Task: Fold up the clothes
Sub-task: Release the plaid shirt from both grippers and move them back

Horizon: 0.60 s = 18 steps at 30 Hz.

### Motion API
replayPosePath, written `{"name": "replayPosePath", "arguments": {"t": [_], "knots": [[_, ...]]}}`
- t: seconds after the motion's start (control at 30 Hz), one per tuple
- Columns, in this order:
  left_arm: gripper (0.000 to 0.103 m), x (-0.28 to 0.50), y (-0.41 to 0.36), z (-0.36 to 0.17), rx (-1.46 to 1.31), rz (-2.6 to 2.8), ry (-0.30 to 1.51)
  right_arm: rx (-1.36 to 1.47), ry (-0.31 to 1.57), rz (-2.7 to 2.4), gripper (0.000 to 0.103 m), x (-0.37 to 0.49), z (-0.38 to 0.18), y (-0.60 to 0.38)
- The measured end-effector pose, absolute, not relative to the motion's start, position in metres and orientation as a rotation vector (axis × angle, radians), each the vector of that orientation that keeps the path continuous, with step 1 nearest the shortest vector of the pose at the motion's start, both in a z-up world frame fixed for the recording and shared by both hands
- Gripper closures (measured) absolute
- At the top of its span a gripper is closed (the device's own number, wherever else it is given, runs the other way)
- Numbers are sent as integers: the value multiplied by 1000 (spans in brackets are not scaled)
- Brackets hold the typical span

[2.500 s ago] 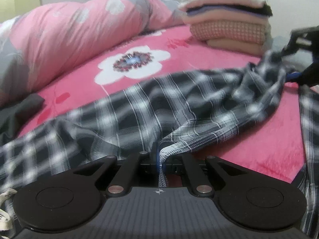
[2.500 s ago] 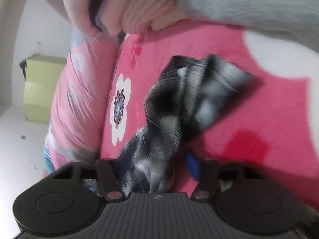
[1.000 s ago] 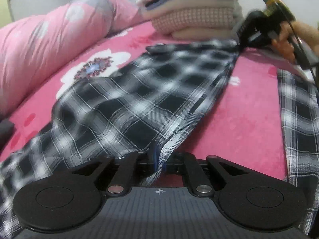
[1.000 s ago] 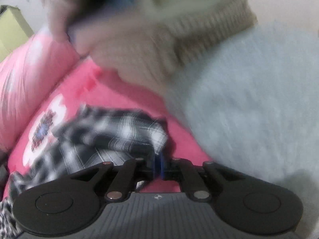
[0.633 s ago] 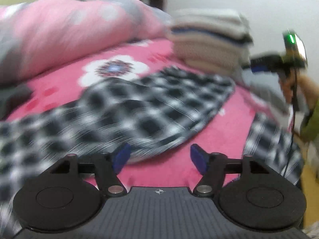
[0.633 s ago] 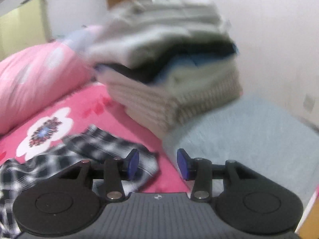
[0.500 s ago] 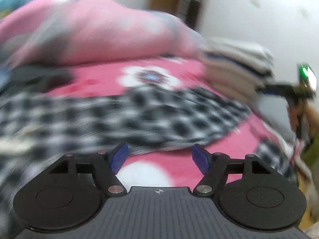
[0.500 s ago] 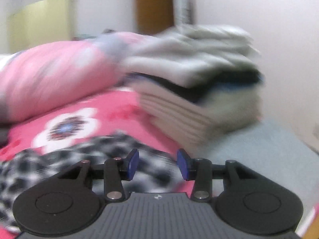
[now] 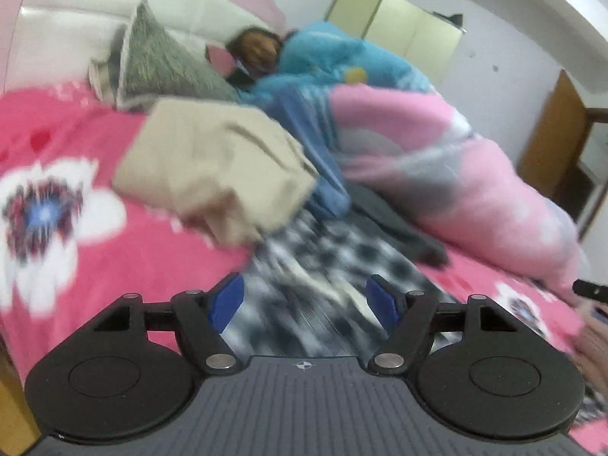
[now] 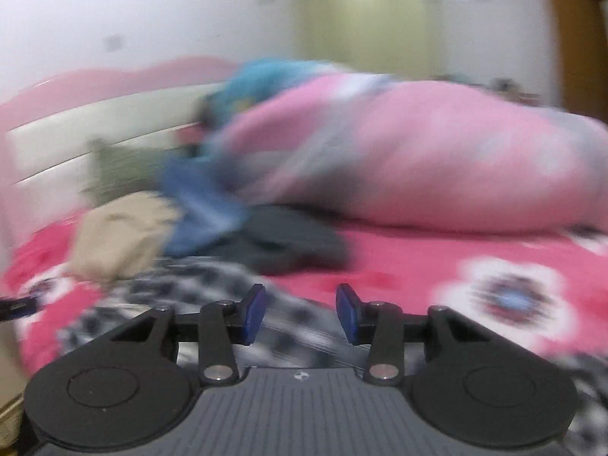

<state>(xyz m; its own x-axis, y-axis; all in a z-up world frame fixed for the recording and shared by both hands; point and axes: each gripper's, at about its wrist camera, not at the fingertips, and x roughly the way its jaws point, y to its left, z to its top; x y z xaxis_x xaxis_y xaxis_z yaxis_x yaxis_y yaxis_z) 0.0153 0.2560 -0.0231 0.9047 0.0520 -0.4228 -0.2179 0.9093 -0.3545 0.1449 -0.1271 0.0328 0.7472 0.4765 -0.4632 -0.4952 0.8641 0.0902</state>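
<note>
Left wrist view: the left gripper [image 9: 304, 300] hangs with jaws wide apart and empty over the black-and-white plaid shirt [image 9: 323, 266], which lies spread on the pink floral bed [image 9: 125, 250] beside a beige garment [image 9: 212, 167]. The right gripper [image 10: 300, 313] is likewise parted and holds nothing, the same plaid cloth blurred beneath it. For a clean next fold, each gripper should probably pinch a hem edge, lifting both ends evenly, clear of the beige piece.

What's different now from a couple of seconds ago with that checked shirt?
Both grippers let go: the left gripper and right gripper are now open and have swung away from the folded stack toward the headboard. The plaid shirt still lies on the pink bedspread.
</note>
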Motion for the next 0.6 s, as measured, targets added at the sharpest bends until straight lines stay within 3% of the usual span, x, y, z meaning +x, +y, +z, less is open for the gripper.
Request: {"name": "replayPosePath", "arguments": {"t": [0.17, 0.37, 0.47, 0.53, 0.6], "knots": [[32, 108, 288, -23, -255, 243, 416, -22, 631, 611, 68, 238, 20, -18], [30, 205, 319, -68, -139, 287, 533, -66, 843, 510, 77, 363, -50, 46], [13, 221, 318, -76, -32, 296, 488, -107, 986, 492, 77, 405, -92, 66], [1, 230, 314, -78, 55, 312, 450, -168, 962, 530, 77, 413, -100, 79], [0, 244, 318, -76, 89, 310, 415, -202, 921, 594, 76, 420, -98, 93]]}}
